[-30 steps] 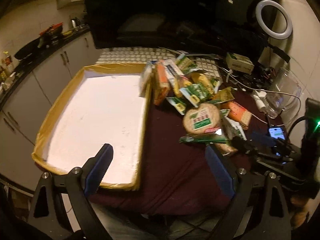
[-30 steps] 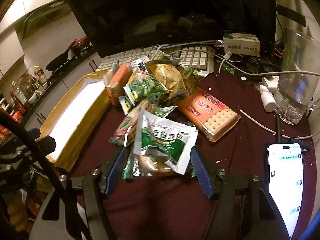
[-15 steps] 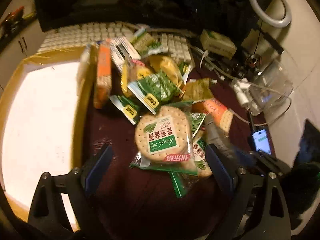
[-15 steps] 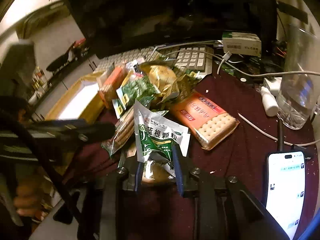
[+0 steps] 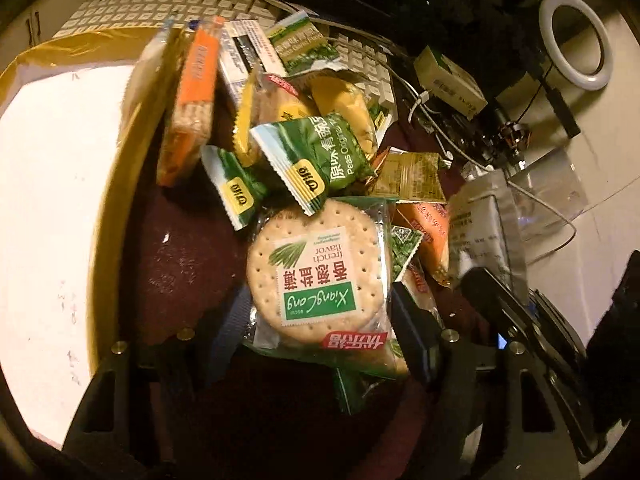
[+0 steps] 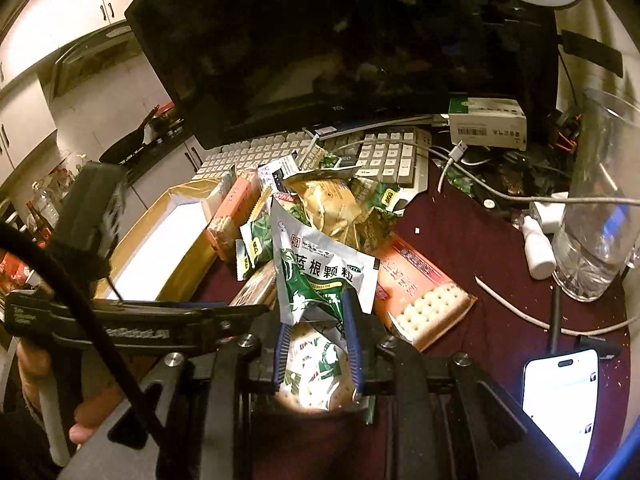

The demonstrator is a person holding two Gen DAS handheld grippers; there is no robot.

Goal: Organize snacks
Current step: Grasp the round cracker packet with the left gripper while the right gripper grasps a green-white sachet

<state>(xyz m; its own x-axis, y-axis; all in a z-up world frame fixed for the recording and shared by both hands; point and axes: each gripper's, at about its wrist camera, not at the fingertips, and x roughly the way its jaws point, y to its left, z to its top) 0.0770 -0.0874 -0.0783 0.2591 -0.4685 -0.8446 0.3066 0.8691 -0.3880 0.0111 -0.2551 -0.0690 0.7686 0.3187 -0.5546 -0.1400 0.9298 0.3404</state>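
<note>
Closing in, the left hand-held gripper straddles the round cracker pack lying flat on the desk, jaws narrowing but not yet pressing; the tray lies at nine o'clock. The right hand-held gripper pinches the green sachet. A second ago both stood wide.

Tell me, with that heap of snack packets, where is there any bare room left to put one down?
The white floor of the gold-rimmed shallow box is bare. So is the dark red cloth between the box and the round cracker packet, and a strip between the orange cracker pack and the glass jug. The pile before the white keyboard is crowded.
</note>
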